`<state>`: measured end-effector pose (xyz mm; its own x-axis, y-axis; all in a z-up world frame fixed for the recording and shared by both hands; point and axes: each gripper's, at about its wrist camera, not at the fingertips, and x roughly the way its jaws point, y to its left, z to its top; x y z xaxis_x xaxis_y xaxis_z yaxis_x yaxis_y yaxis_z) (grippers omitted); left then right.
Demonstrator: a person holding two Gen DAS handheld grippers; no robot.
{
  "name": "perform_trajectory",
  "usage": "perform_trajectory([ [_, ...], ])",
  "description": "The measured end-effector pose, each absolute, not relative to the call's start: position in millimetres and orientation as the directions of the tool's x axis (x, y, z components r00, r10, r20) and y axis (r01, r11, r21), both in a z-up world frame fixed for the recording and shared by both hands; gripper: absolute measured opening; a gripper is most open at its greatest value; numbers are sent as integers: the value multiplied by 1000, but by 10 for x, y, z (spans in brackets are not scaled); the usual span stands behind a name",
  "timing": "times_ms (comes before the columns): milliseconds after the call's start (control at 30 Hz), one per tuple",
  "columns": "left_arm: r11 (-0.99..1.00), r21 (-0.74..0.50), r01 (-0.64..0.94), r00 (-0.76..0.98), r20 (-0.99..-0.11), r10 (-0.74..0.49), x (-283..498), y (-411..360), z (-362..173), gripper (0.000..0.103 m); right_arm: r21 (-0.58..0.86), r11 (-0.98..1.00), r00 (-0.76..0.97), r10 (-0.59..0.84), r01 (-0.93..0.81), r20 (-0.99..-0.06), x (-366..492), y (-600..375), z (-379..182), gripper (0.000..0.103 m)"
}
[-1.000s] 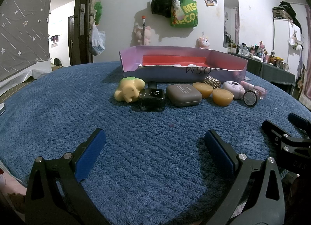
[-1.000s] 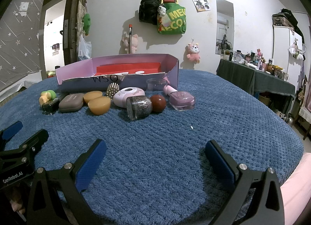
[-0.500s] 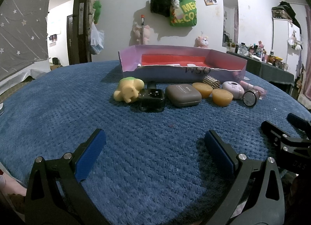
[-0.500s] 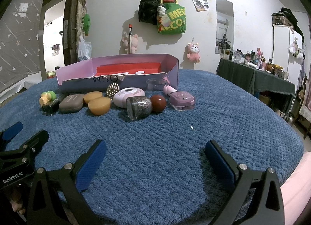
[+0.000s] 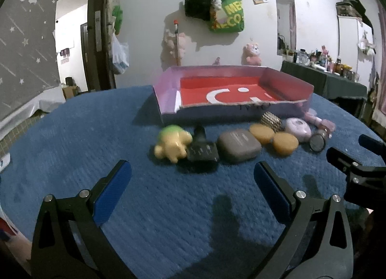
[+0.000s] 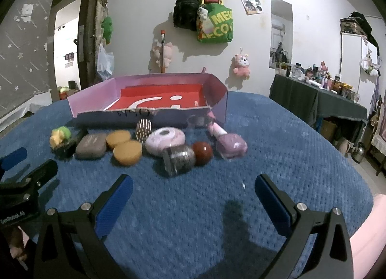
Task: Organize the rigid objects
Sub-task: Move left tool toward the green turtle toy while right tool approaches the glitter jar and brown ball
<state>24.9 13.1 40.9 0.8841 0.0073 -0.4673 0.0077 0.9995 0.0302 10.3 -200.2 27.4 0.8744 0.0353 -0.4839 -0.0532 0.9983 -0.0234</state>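
- Left wrist view: left gripper (image 5: 193,177) has risen and tipped down since a second ago; the box (image 5: 231,112) floor, hidden before, now shows.
- Its jaws are wide apart and empty; the yellow toy (image 5: 172,145) and black bottle (image 5: 201,152) lie just ahead.
- Right gripper (image 6: 193,188) lifted too, equally wide and empty; glitter jar (image 6: 179,159) and red ball (image 6: 202,153) straight ahead.
- Nothing boxed yet; my read is both are starting their first approach.

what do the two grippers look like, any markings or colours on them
Both the left gripper and the right gripper have black angular frames with silver screws and blue ridged pads on the fingers. White "GenRobot.AI" lettering marks the left one's body in the right wrist view.
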Motion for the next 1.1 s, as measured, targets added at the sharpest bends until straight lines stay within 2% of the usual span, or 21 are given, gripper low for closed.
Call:
perform_trajectory([
  [533, 996, -81, -22, 796, -605, -32, 793, 602, 589, 103, 10, 1000, 804, 16, -13, -595, 568, -2042, 404, 103],
  [767, 998, -65, -7, 756, -653, -37, 975, 637, 585, 102, 30, 1000, 778, 16, 3, -628, 677, -2090, 386, 102],
  [833, 998, -66, 1, 742, -669, -45, 1015, 630, 567, 101, 30, 1000, 771, 16, 4, -637, 704, -2091, 381, 98],
  [967, 998, -65, 12, 720, -692, -53, 1082, 629, 536, 89, 39, 999, 761, 24, 2, -648, 734, -2097, 368, 95],
  [1100, 997, -66, 24, 699, -712, -65, 1119, 641, 500, 83, 48, 999, 754, 33, -1, -656, 755, -2094, 360, 92],
])
